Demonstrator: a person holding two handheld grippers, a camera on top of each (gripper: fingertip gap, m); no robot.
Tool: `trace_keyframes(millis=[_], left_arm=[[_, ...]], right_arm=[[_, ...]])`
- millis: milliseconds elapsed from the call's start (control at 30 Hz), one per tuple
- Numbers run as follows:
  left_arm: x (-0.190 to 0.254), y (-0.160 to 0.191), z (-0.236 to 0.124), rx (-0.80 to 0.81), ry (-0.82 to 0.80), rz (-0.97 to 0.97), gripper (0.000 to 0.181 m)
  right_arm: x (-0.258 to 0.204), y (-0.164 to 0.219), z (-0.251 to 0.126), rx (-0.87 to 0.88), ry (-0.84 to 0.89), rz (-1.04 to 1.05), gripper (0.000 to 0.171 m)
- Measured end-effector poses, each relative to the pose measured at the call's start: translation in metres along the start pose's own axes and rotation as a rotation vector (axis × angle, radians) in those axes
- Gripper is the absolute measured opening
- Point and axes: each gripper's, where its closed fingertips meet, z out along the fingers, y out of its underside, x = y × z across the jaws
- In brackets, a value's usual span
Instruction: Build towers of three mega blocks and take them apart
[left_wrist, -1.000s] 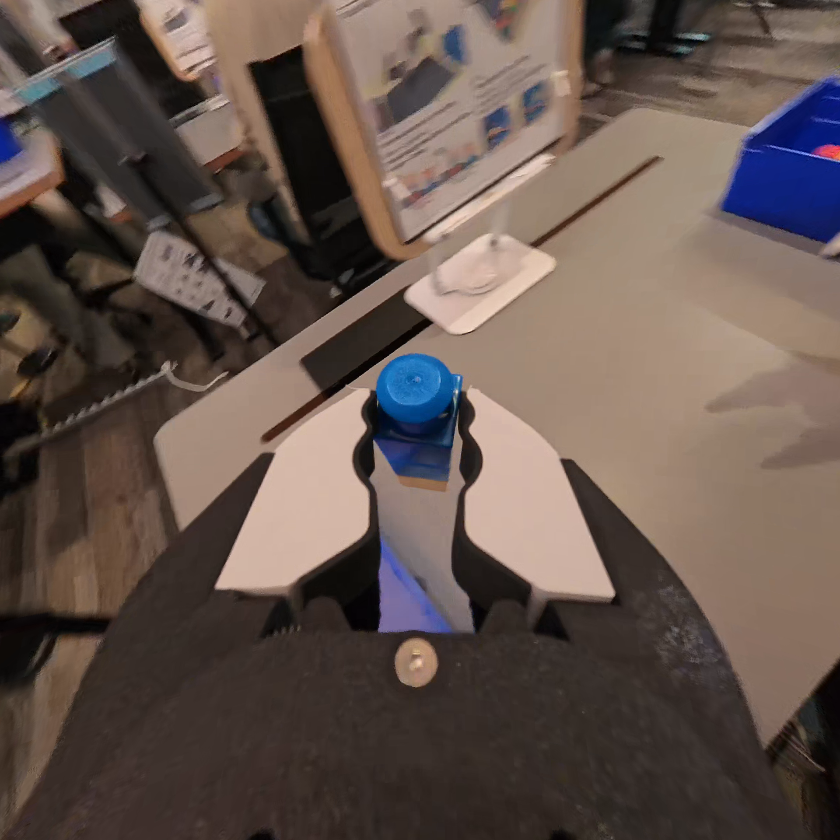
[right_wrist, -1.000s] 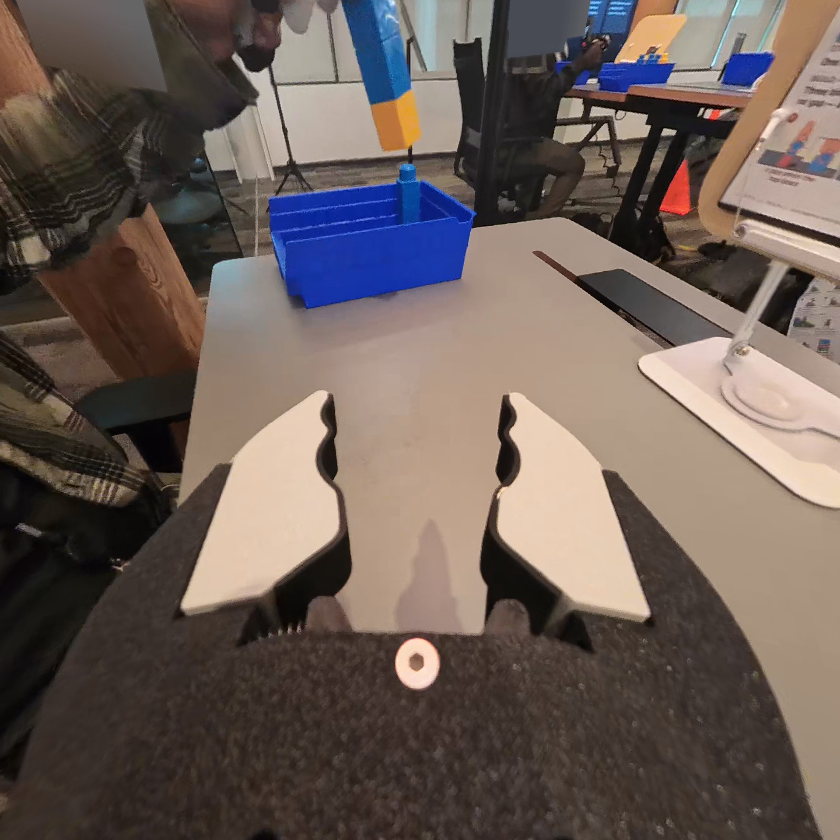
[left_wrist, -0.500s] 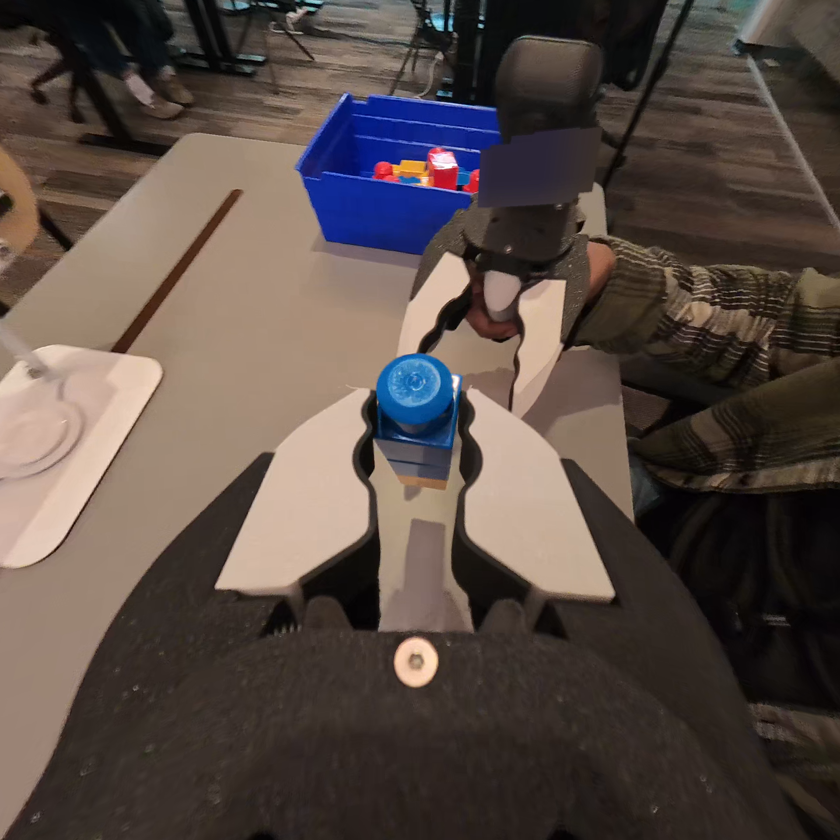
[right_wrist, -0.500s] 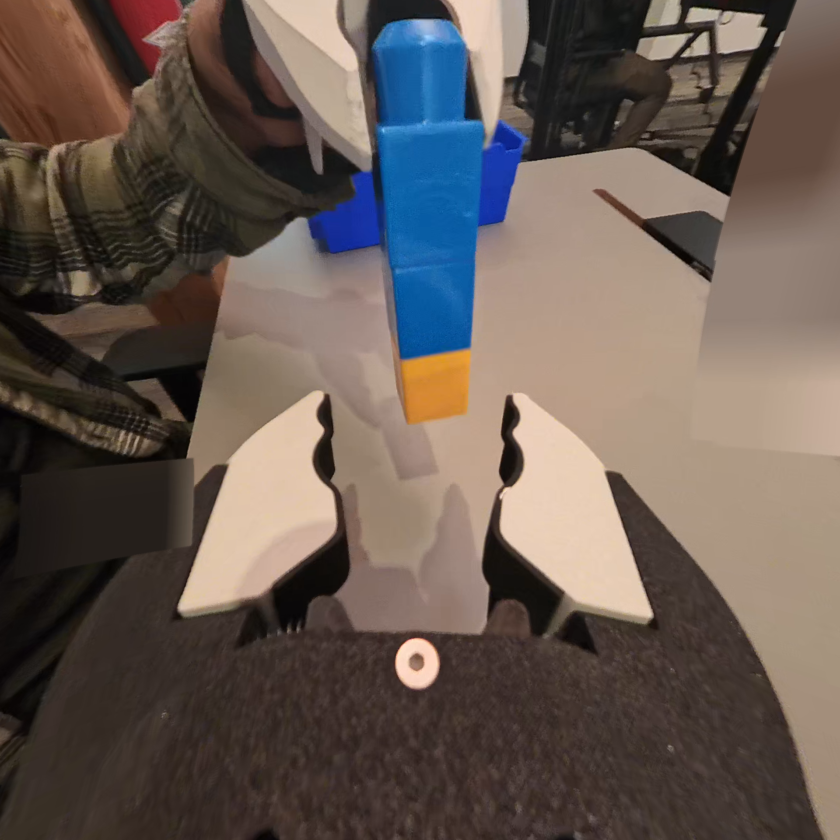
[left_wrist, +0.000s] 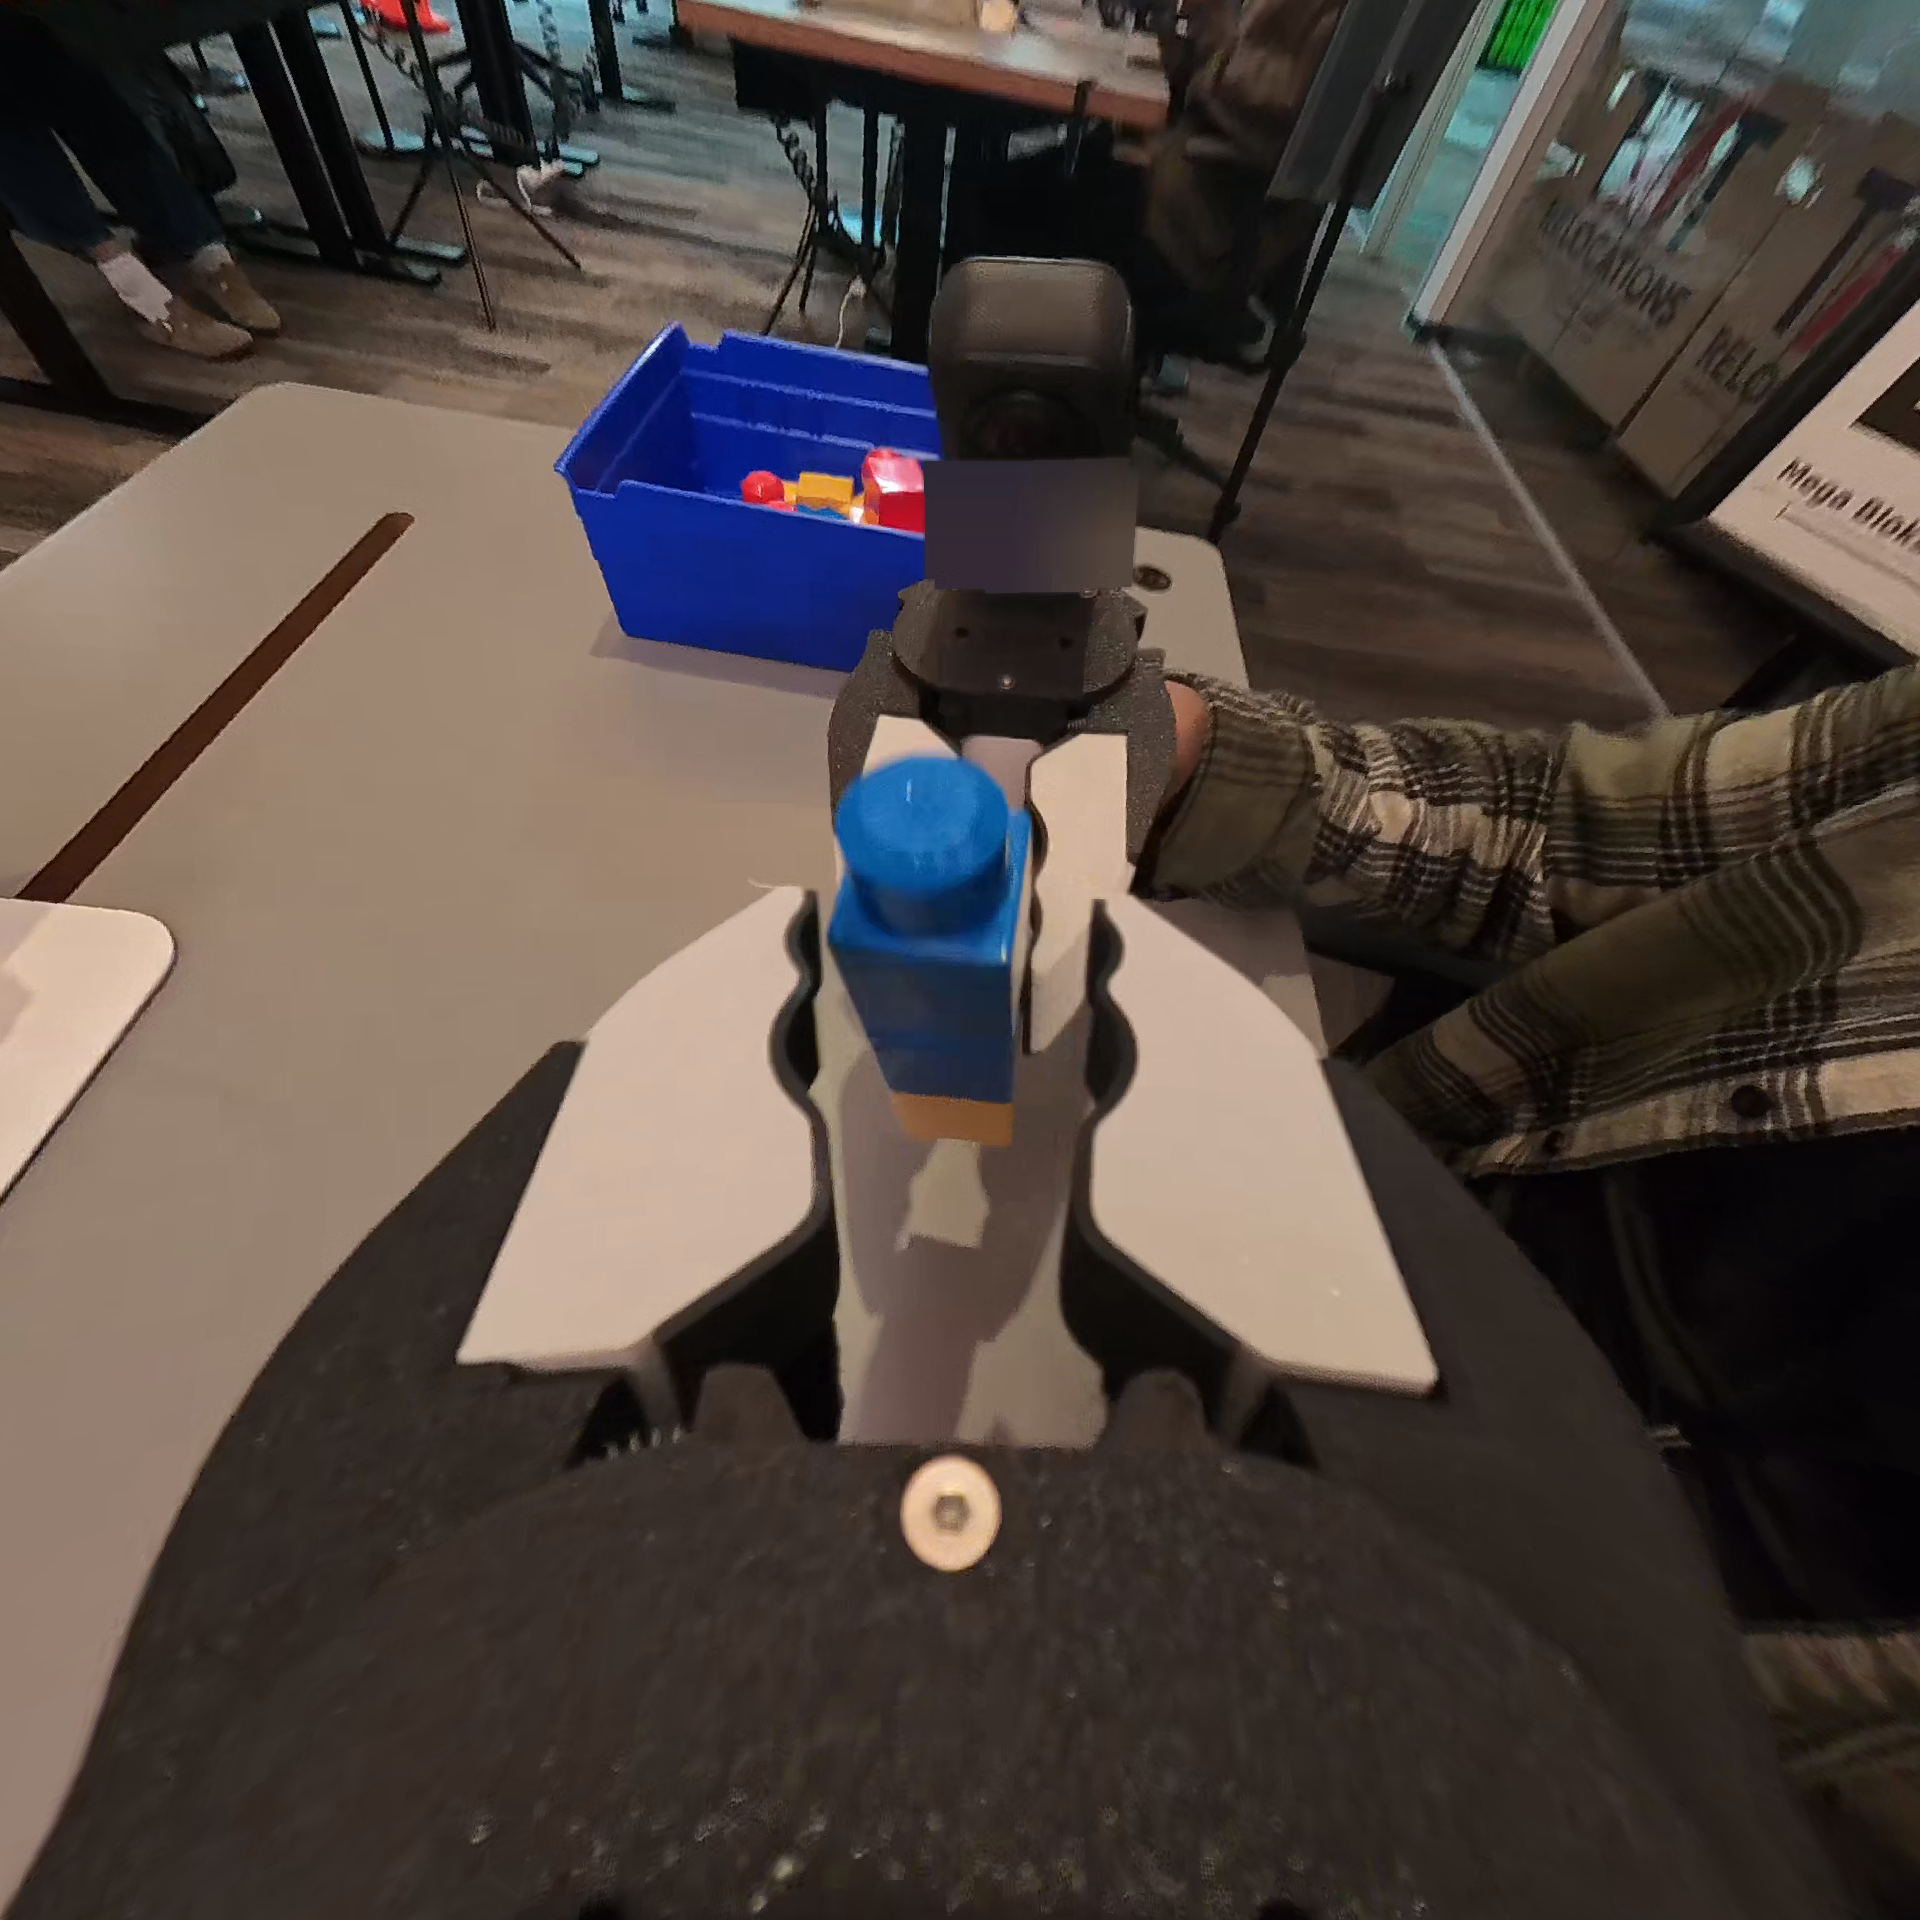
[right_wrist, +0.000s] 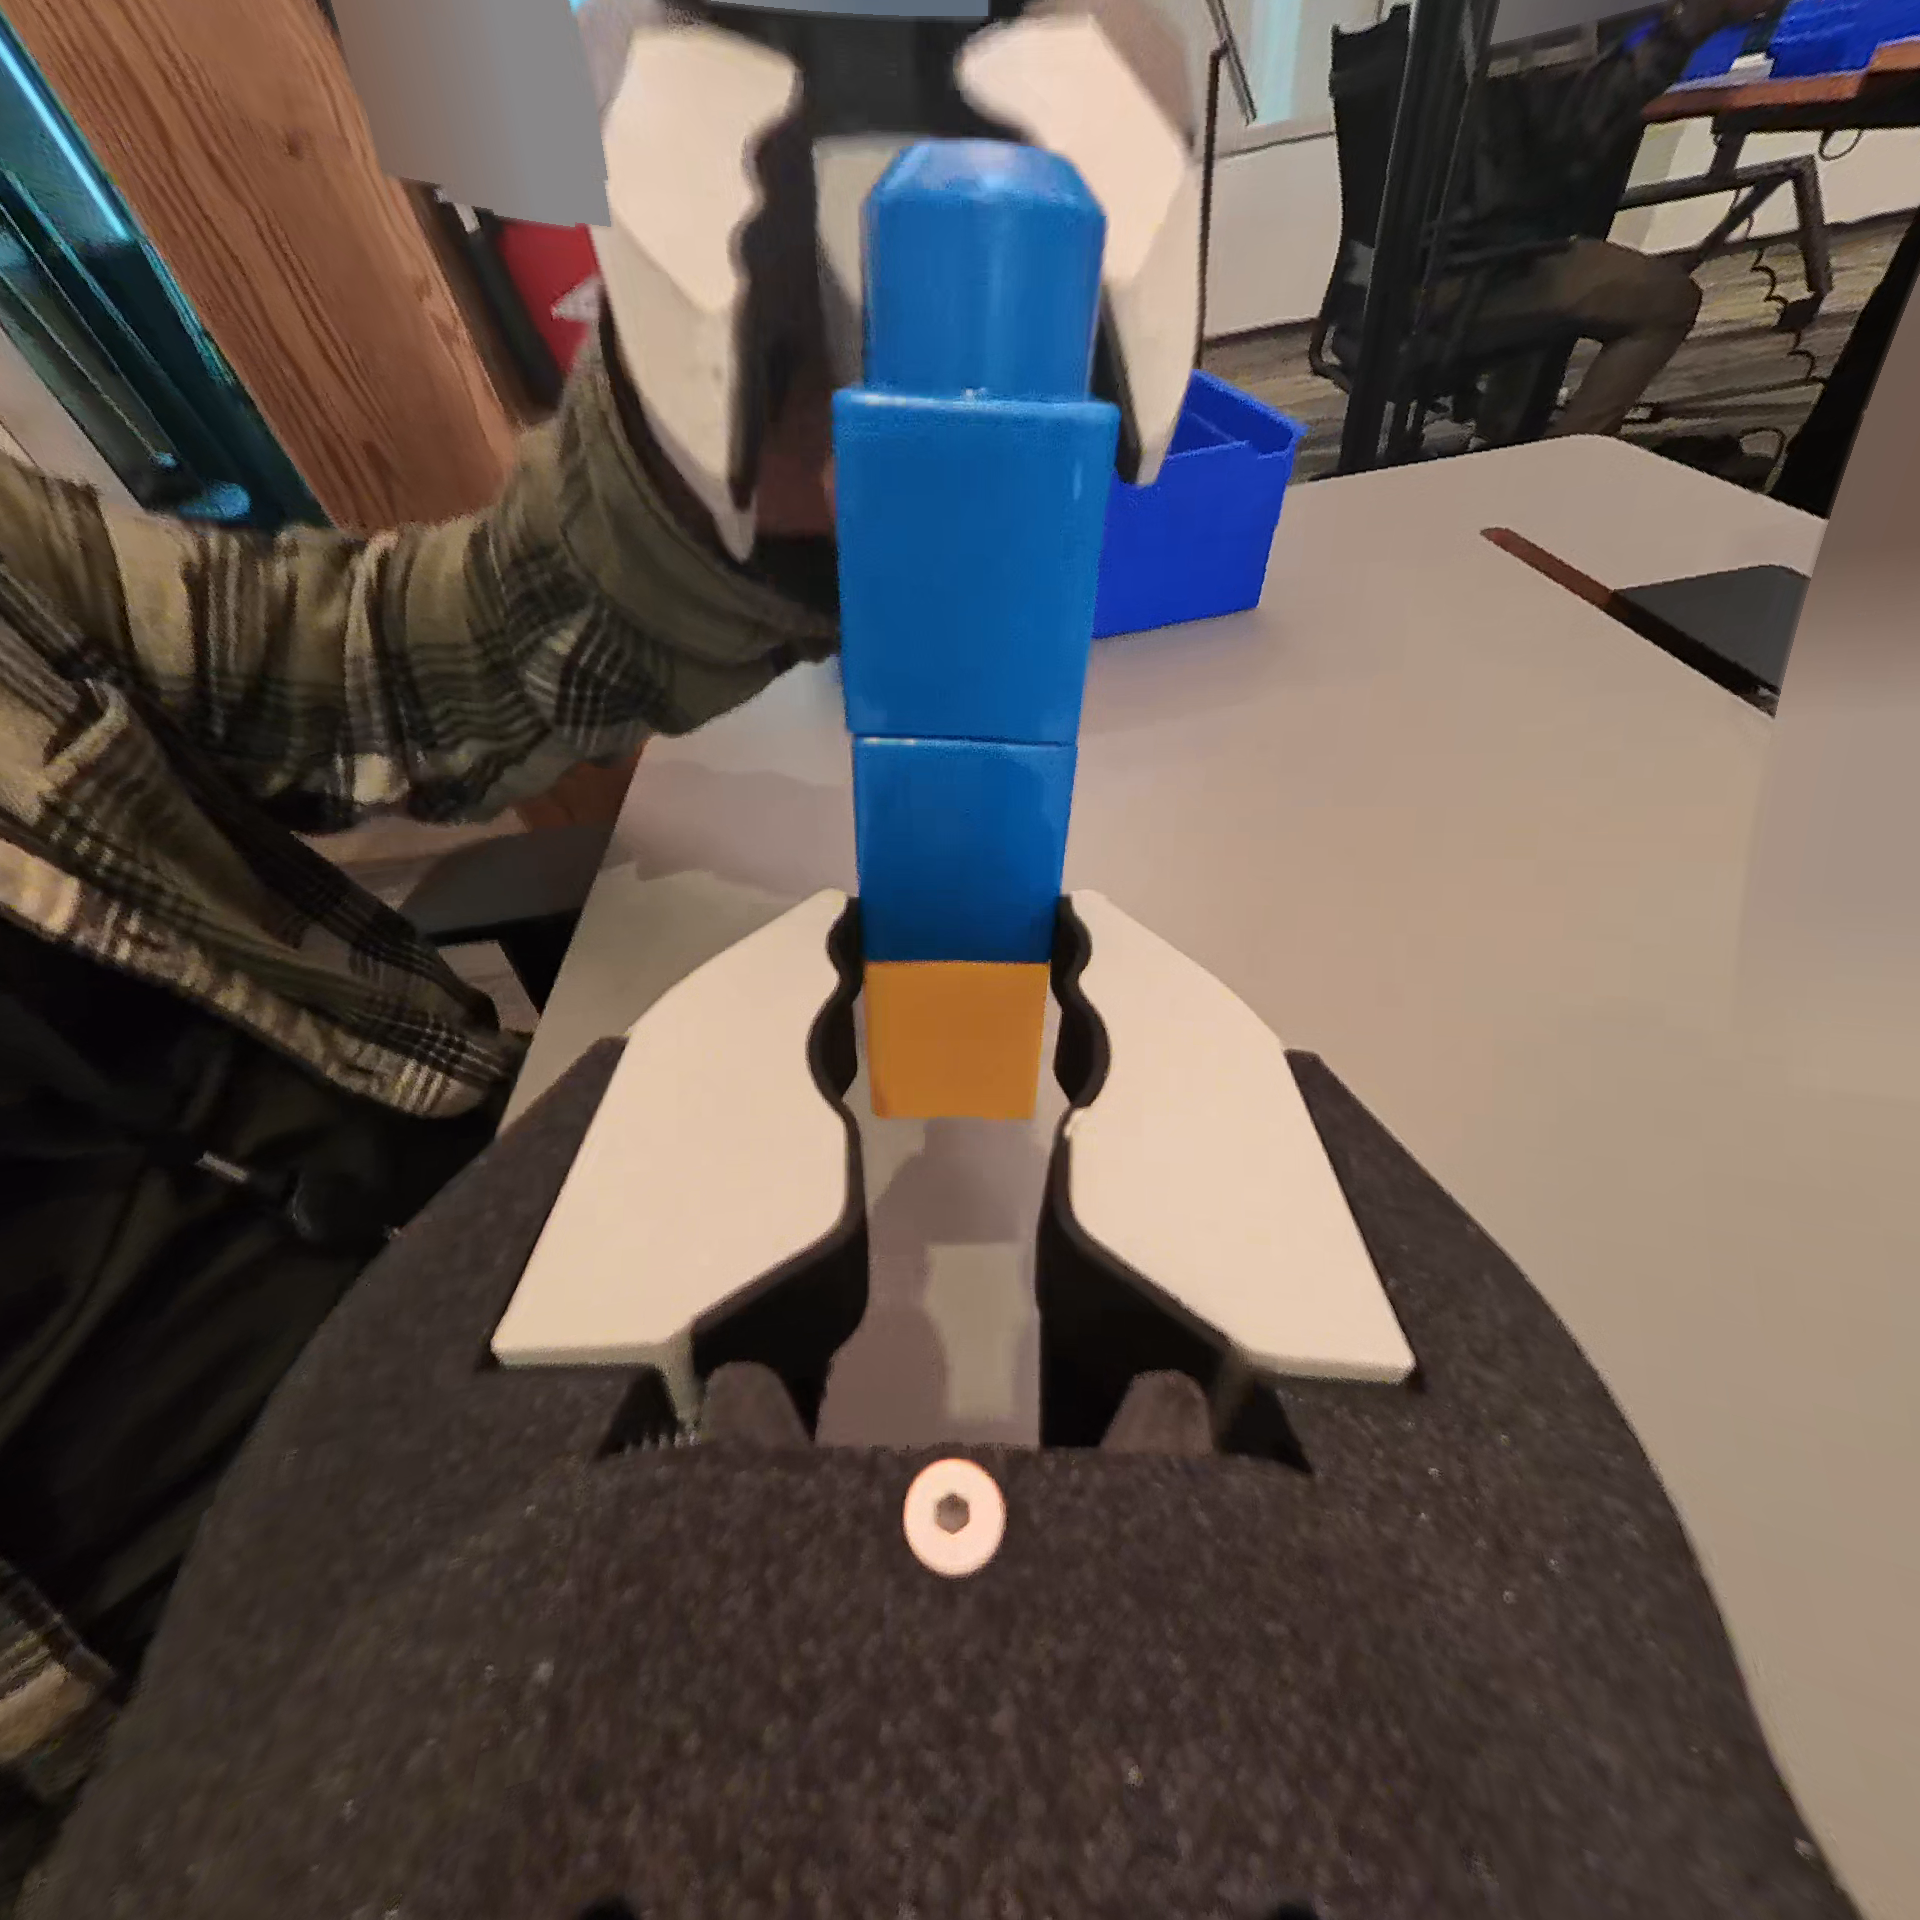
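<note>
A three-block tower (right_wrist: 961, 727) stands upright over the grey table (right_wrist: 1403, 831): a blue block (right_wrist: 971, 561) on top, a blue block (right_wrist: 961, 842) in the middle and an orange block (right_wrist: 956, 1039) at the bottom. My right gripper (right_wrist: 956, 935) is shut on the orange block. My left gripper (left_wrist: 945, 909) is open, its jaws standing apart on either side of the top blue block. From the left wrist view the tower (left_wrist: 925, 977) is seen from above, with one of the right gripper's fingers (left_wrist: 1070, 862) behind it.
A blue bin (left_wrist: 727, 561) with loose red and yellow blocks (left_wrist: 894, 488) sits at the table's far end; it also shows in the right wrist view (right_wrist: 1195, 530). A white stand base (left_wrist: 62, 997) lies at the left. A person's plaid sleeve (left_wrist: 1507, 831) reaches in. My right fingertips sit around 7 cm from my left ones.
The left gripper swung round with the tower and lowered it between the right gripper's fingers. The right gripper closed on the orange block. The left gripper's jaws opened off the top block.
</note>
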Motion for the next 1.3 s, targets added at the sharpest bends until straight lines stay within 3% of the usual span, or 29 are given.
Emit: trace_keyframes(millis=[133,367,433,533,667,733,967,1033,1200,1300], left_arm=[[-0.009,0.028,-0.001,0.064,0.021,-0.086,0.059],[-0.005,0.062,0.027,0.118,0.105,-0.195,0.058],[-0.003,0.061,0.032,0.128,0.115,-0.194,0.056],[0.001,0.061,0.037,0.129,0.134,-0.163,0.036],[0.0,0.061,0.039,0.148,0.107,-0.117,0.036],[0.001,0.063,0.04,0.148,0.094,-0.09,0.036],[0.002,0.072,0.048,0.116,0.089,-0.064,0.036],[0.003,0.072,0.048,0.111,0.085,-0.053,0.036],[0.002,0.07,0.043,0.14,0.071,-0.036,0.036],[-0.001,0.073,0.043,0.118,0.038,-0.017,0.035]], right_arm=[[0.006,-0.014,-0.007,0.105,-0.011,0.045,0.034],[0.008,-0.022,-0.005,0.164,-0.028,0.081,0.034],[0.006,-0.023,-0.003,0.166,-0.04,0.085,0.034],[0.004,-0.027,-0.002,0.187,-0.052,0.091,0.034],[0.003,-0.026,-0.005,0.166,-0.086,0.095,0.035],[0.007,-0.036,-0.011,0.167,-0.069,0.097,0.057],[0.007,-0.074,-0.013,0.054,-0.055,0.004,0.069],[0.0,-0.073,-0.007,-0.023,-0.101,-0.028,0.036],[-0.003,-0.077,0.0,-0.079,-0.081,-0.075,0.035],[-0.002,-0.091,-0.003,-0.014,-0.057,-0.065,0.036]])
